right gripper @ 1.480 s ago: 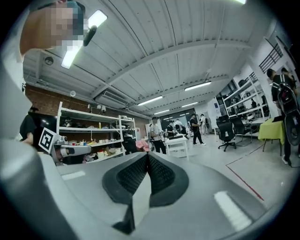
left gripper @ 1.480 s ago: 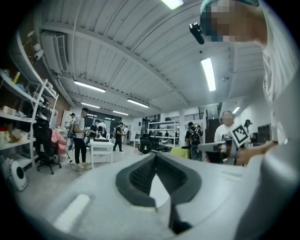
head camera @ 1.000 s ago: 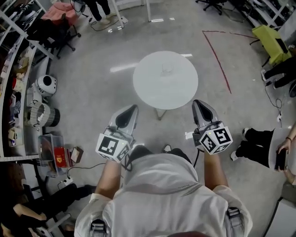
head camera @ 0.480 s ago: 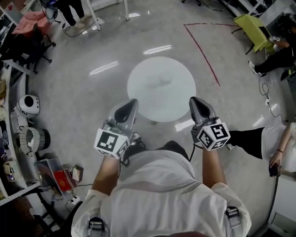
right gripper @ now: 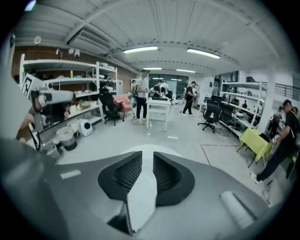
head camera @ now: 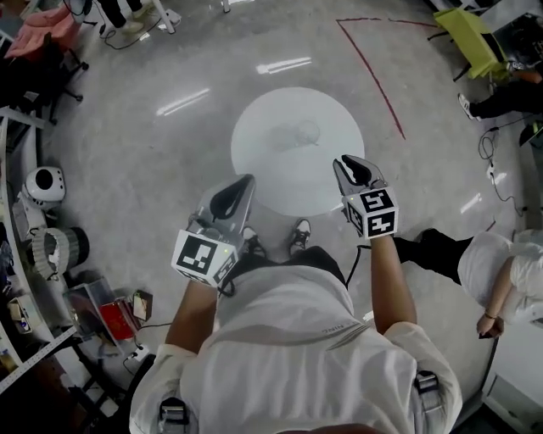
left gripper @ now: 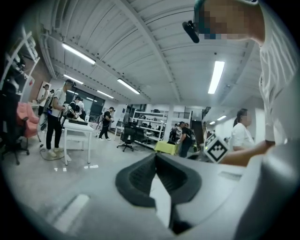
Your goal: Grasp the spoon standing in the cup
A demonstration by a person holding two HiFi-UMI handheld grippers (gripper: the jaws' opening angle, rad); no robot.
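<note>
— What is proving hard to make out?

— The cup (head camera: pixel 307 132). It is showing only as a faint clear ring, sitting on the round white table (head camera: pixel 271 182) a little beyond its middle. The spoon is getting lost in the glare, and I cannot pick it out for sure. A blurred smudge is lying just left of the cup; what it is, I cannot tell.

— And the grippers?

— Both are hovering at the table's near edge, one on each side, well apart from the cup. The left gripper (left gripper: pixel 155 157) is pressing its tips together on nothing. The right gripper (right gripper: pixel 147 158) is holding its jaws a narrow slit apart, with only white tabletop showing through the gap. The person's torso is covering the near floor, and their shoes (head camera: pixel 299 237) are peeking out below the table's rim.

— What is lying around them?

— A grey polished floor (head camera: pixel 153 153) is throwing back streaks of ceiling light. A red line (head camera: pixel 371 80) is running across it to the right of the table. A yellow-green chair (head camera: pixel 469 38) is standing at the far right and a pink seat (head camera: pixel 49 24) at the far left. The left edge is cutting off cluttered shelving, with a white rounded object (head camera: pixel 42 182) sitting beside it. Another person (head camera: pixel 492 264) in white is showing partly at the right edge.
</note>
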